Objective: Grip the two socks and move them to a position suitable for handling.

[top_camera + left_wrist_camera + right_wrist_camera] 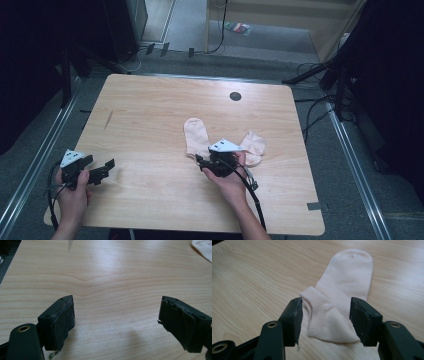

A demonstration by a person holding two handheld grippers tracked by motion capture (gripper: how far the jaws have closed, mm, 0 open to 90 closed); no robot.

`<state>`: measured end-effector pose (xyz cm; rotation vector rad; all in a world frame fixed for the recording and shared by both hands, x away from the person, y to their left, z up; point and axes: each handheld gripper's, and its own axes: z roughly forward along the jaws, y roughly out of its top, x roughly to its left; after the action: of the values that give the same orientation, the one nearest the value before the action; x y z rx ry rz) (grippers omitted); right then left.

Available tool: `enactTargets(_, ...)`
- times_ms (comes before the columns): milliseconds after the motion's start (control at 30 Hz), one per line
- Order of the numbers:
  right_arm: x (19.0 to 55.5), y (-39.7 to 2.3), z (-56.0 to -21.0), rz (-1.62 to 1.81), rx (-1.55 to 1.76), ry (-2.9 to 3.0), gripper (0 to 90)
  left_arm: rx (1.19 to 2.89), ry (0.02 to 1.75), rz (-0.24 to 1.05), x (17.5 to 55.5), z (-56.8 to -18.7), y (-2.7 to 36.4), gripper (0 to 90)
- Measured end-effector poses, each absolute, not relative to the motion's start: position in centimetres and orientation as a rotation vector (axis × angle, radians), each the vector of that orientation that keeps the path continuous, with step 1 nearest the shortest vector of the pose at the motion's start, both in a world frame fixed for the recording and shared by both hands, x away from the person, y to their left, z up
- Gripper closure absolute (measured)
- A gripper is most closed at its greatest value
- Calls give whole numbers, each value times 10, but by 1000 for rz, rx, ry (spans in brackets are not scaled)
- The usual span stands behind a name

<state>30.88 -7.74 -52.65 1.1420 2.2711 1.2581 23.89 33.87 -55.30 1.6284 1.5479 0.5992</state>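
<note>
A pale pink sock (196, 136) lies flat on the wooden table (150, 110), toe pointing away. A second pink sock (254, 145) lies crumpled just to its right. My right gripper (202, 159) sits at the near end of the flat sock. In the right gripper view its jaws (324, 317) straddle the ribbed cuff end of that sock (344, 282) with gaps on both sides, so it is open. My left gripper (102, 167) rests at the table's front left, jaws wide open (116, 322) over bare wood. A sock's edge (203, 248) shows far off.
A round black cable hole (235, 96) sits in the table's far right part, and a dark streak (108, 119) marks the left side. Black stands and cables (320, 112) surround the table on the floor. Bare wood lies between the two grippers.
</note>
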Motion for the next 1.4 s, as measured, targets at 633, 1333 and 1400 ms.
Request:
enactTargets(633, 316, -54, -550, 1111, 1132, 2301, 584, 1635, 1549, 601, 239, -553, 338, 137)
enactTargets(1333, 303, -52, -524, 1167, 1076, 2233, 860, 1563, 1471, 641, 229, -546, 325, 137)
enactTargets(1400, 302, -52, -514, 1203, 1073, 2232, 859, 1565, 1431, 637, 228, -542, 310, 137)
